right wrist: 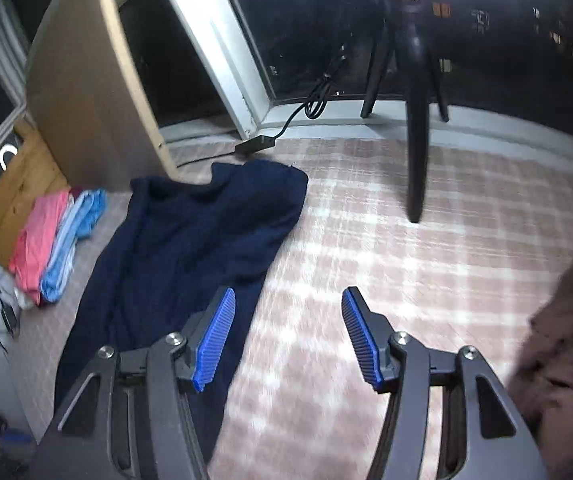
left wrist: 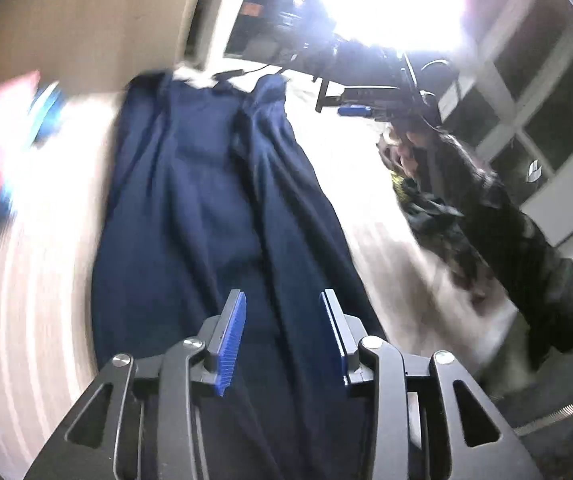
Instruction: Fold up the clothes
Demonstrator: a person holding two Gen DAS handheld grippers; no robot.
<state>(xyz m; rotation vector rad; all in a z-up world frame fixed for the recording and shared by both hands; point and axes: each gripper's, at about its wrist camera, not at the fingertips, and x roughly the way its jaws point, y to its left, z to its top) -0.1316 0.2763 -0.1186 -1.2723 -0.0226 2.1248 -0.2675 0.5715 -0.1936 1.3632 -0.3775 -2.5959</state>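
Writing nowhere legible. Navy garment (right wrist: 190, 248) sprawls on the checked bed cover (right wrist: 406, 248), folded pink-and-blue stack (right wrist: 54, 248) beside, tripod (right wrist: 414, 120) behind. Left hand-held gripper (left wrist: 282, 336) and right hand-held gripper (right wrist: 286, 336) both gape, empty.

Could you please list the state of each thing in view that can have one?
Navy garment: spread lengthwise on the checked surface, wrinkled, not folded.
Pink and blue clothes: folded, stacked beside the navy garment.
Brown garment: crumpled heap.
Left gripper: open, empty, over the navy garment.
Right gripper: open, empty.
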